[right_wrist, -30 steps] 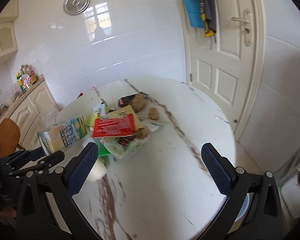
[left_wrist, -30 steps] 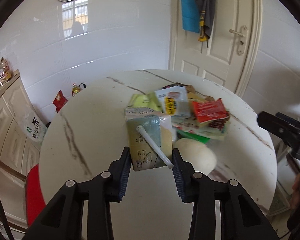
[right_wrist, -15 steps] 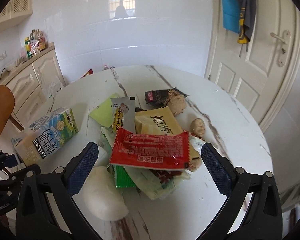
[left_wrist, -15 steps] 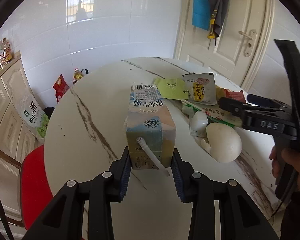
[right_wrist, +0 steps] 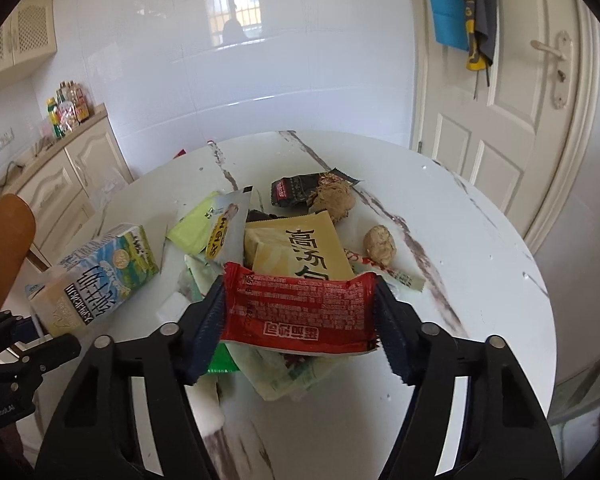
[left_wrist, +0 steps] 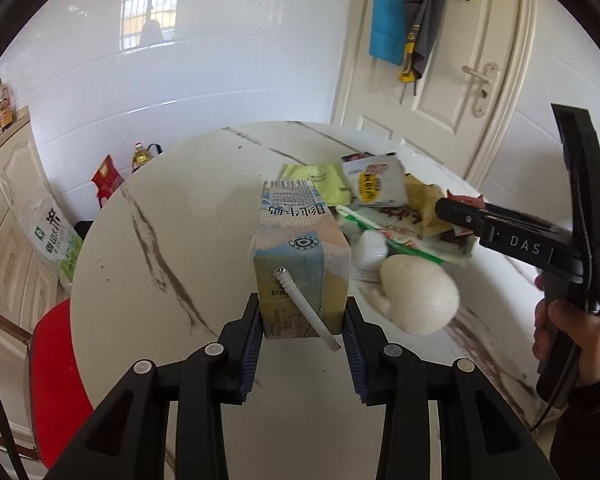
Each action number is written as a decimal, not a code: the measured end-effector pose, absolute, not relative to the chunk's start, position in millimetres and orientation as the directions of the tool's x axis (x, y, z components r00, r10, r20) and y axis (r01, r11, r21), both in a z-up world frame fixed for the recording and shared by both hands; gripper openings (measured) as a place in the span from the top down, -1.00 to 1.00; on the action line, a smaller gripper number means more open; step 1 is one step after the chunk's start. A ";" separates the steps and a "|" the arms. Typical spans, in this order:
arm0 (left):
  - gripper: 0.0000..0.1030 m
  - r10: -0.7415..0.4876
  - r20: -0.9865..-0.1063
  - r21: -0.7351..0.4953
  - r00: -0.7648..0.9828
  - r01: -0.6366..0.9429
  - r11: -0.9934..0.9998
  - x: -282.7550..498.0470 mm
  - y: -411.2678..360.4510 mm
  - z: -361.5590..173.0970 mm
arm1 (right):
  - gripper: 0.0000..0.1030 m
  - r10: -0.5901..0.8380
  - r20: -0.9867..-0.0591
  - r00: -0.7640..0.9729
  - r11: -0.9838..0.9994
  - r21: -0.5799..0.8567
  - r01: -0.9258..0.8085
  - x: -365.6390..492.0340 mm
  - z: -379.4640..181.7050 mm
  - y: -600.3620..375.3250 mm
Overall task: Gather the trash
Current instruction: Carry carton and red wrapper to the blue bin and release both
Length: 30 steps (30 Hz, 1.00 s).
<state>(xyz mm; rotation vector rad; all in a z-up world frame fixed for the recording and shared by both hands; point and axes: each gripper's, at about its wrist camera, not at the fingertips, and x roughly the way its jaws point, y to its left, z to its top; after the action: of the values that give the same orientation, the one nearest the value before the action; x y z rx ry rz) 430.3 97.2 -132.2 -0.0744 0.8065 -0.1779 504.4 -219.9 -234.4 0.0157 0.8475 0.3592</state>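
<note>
The red, crinkled plastic snack wrapper [right_wrist: 298, 312] lay on top of the heap of trash in the middle of the round white marble table [right_wrist: 452, 248], and the right gripper [right_wrist: 300, 320] had just been closing around it: its blue-padded jaws stood against the wrapper's two short ends, so that the foil bowed upward between them. Under the wrapper were a tan packet printed with large black characters [right_wrist: 304, 248], a pale yellow-green pouch [right_wrist: 190, 226], a white and yellow sachet [right_wrist: 228, 230] and a black wrapper [right_wrist: 296, 190], with two brown crumpled lumps [right_wrist: 380, 244] just beside them.

To the left of the heap, the pale blue and cream milk carton [left_wrist: 300, 252] with a white bent straw [left_wrist: 306, 306] stood clamped by its near end between the pads of the left gripper [left_wrist: 302, 328]. A white rounded lump [left_wrist: 420, 296] lay just to the right of the carton. The person's hand [left_wrist: 568, 332] gripped the black handle of the right tool. Behind the table were a white panelled door [right_wrist: 512, 120] with clothes hanging on it and cream cabinets [right_wrist: 56, 184].
</note>
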 end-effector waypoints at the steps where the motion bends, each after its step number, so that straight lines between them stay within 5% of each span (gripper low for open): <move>1: 0.33 -0.190 -0.707 -0.138 0.681 0.131 0.982 427.6 95.1 -129.2 | -0.22 0.325 -0.729 0.602 0.938 0.169 -0.301 501.9 -233.4 -222.6; 21: 0.34 -0.222 -0.603 -0.138 0.766 0.174 0.975 370.2 65.1 -82.9 | -0.19 0.418 -0.637 0.648 0.908 0.302 -0.289 429.2 -192.1 -278.3; 30: 0.34 -0.302 -0.566 -0.085 0.767 0.309 0.947 348.4 4.4 -65.1 | -0.19 0.401 -0.589 0.702 0.912 0.326 -0.249 400.0 -176.8 -326.5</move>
<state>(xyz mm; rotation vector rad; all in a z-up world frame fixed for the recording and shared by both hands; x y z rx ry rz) 348.4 4.4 -65.1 0.0132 0.6128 -0.3318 400.0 -326.5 -176.8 0.2293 0.7060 0.3652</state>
